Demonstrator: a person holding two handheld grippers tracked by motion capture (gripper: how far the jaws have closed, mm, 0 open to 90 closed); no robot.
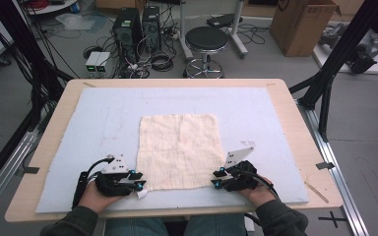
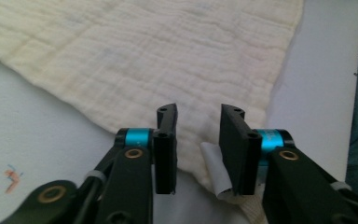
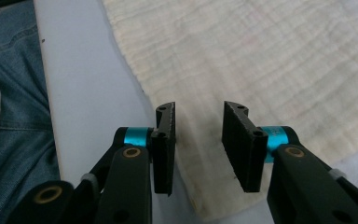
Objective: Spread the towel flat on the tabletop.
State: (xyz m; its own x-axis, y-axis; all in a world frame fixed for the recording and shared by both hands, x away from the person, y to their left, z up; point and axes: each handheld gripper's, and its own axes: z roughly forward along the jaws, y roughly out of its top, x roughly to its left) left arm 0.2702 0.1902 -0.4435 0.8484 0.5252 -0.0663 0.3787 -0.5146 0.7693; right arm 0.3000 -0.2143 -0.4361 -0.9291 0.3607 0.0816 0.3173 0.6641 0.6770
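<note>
A cream, crinkled cloth (image 1: 179, 150) lies flat in the middle of the pale blue mat (image 1: 103, 113). My left gripper (image 1: 139, 181) sits low at the cloth's near left corner. In the left gripper view the left gripper (image 2: 198, 126) has its jaws apart astride that corner of the cloth (image 2: 168, 56), and a small white tag (image 2: 214, 172) lies by one jaw. My right gripper (image 1: 217, 178) is at the near right corner. In the right gripper view the right gripper (image 3: 198, 123) straddles the edge of the cloth (image 3: 270, 60), with a gap on both sides.
The mat covers a wooden table (image 1: 49, 142); its near edge lies just behind both hands. The person's jeans (image 3: 14, 93) are below that edge. On the floor beyond the table stand a black stool (image 1: 205, 39), computer towers (image 1: 135, 27) and a cardboard box (image 1: 300, 24).
</note>
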